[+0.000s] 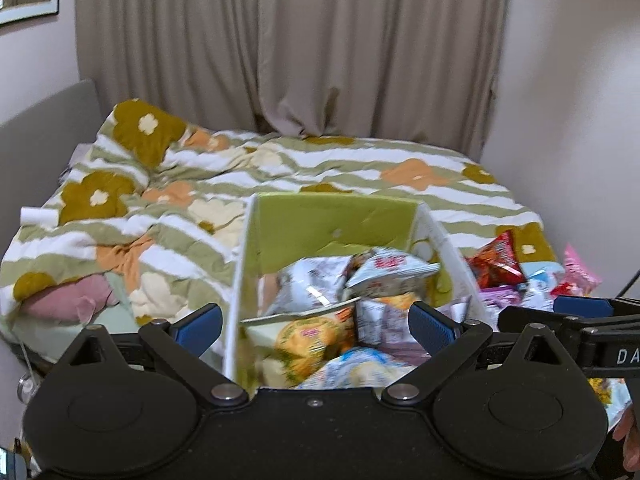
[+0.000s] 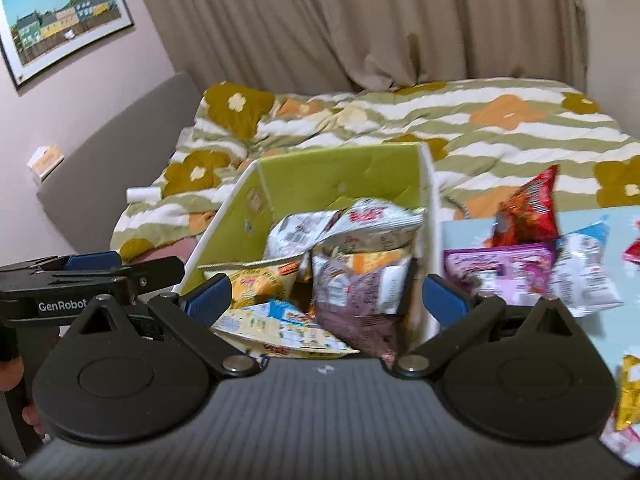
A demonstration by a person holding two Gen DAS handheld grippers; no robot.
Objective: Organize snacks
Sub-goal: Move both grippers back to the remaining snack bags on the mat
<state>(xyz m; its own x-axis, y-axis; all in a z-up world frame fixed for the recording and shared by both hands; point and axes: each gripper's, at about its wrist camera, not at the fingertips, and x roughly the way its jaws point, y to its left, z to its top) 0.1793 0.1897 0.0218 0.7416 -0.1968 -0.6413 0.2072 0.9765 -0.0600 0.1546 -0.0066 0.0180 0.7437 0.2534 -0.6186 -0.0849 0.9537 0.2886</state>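
Observation:
A green-lined cardboard box [image 1: 336, 220] stands in front of the bed and holds several snack bags, white, yellow and purple ones [image 1: 320, 336]. My left gripper [image 1: 316, 326] is open and empty just above the box's near end. My right gripper [image 2: 326, 300] is open and empty over the same box [image 2: 340, 176], above a purple-and-white bag [image 2: 360, 300]. Loose snacks lie right of the box on a light blue surface [image 2: 600, 336]: a red bag [image 2: 528, 212], a purple pack [image 2: 500, 268], a white bag [image 2: 588, 276]. The right gripper shows at the right edge of the left wrist view [image 1: 584, 306].
A bed with a floral striped quilt [image 1: 280, 184] lies behind the box, with beige curtains [image 1: 300, 40] beyond. A grey headboard [image 2: 120, 152] with a tissue box [image 2: 45, 162] is at left. A framed picture [image 2: 60, 20] hangs on the wall.

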